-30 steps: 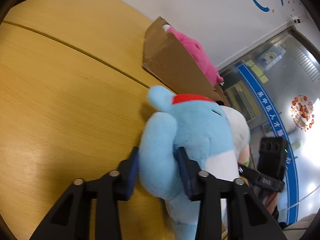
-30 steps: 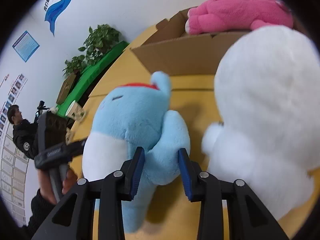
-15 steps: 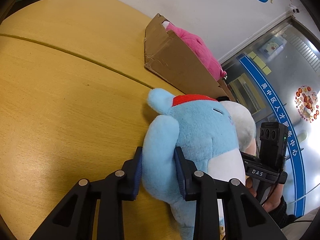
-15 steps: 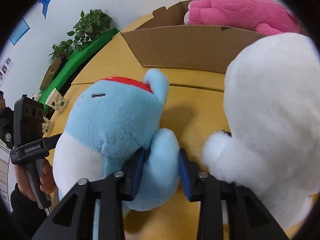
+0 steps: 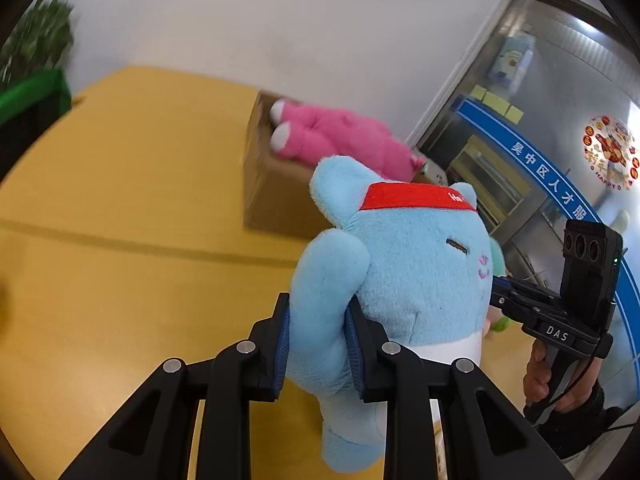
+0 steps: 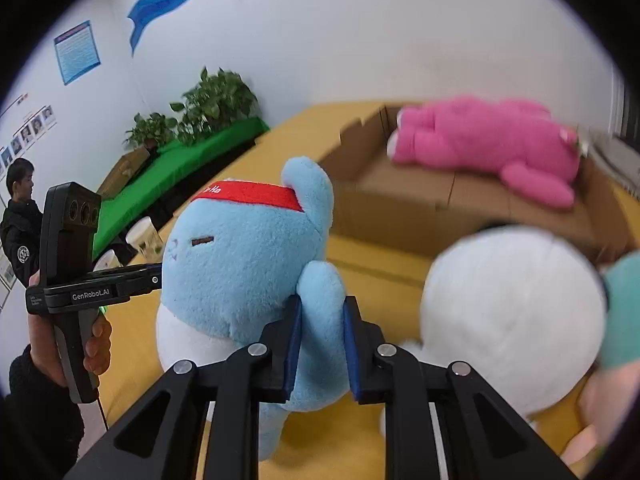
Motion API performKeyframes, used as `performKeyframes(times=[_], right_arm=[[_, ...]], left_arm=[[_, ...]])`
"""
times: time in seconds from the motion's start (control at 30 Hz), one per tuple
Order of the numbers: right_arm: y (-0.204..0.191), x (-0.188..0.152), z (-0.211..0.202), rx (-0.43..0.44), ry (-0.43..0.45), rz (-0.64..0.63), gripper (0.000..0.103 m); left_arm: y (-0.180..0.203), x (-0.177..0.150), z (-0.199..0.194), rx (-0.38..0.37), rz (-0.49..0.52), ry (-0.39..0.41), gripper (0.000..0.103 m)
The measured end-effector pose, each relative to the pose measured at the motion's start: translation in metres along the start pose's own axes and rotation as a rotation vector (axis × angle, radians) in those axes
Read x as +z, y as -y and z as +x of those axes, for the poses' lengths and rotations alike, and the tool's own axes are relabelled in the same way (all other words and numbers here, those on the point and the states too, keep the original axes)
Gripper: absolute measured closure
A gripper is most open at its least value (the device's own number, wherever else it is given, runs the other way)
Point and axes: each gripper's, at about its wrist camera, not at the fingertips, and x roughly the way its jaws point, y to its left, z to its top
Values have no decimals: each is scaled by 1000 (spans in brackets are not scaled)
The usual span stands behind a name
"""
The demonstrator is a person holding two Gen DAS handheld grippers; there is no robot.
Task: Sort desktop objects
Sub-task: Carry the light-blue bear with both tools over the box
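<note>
A light-blue plush toy [image 5: 412,272] with a red headband hangs upright above the yellow table [image 5: 120,280]. My left gripper [image 5: 318,308] is pinching one of its arms, jaws still closing on the soft limb. In the right wrist view the same blue plush toy [image 6: 240,264] is held by its other arm in my right gripper [image 6: 323,308], whose jaws are also closing on it. Beyond it stands an open cardboard box [image 6: 400,208] with a pink plush toy [image 6: 488,140] lying in it.
A big white plush toy [image 6: 512,320] sits on the table close to the right of my right gripper, with a teal one at the frame edge. The cardboard box [image 5: 276,196] stands by the wall. Potted plants [image 6: 208,108] and a person [image 6: 18,200] are far left.
Both grippers have squeezed tighter on the blue plush toy's arms and risen, lifting it off the table. The box and pink plush toy now show from higher up.
</note>
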Motion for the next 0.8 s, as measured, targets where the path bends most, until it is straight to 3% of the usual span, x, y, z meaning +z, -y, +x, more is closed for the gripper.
performKeyframes(times=[0.23,0.4,0.6,0.8], right_arm=[[27,93,-40,-34,169,-63,84],[66,163,-26,-55,197,-62,84],[126,205,63,-37,66,9,84],[165,187,171,27,-195,89,84]], left_arm=[[46,117,1,7,186,121,76],[44,200,53,29,222,121,76],[0,240,145,93,168,14,76],[-60,215,218,167,97,-139,77]])
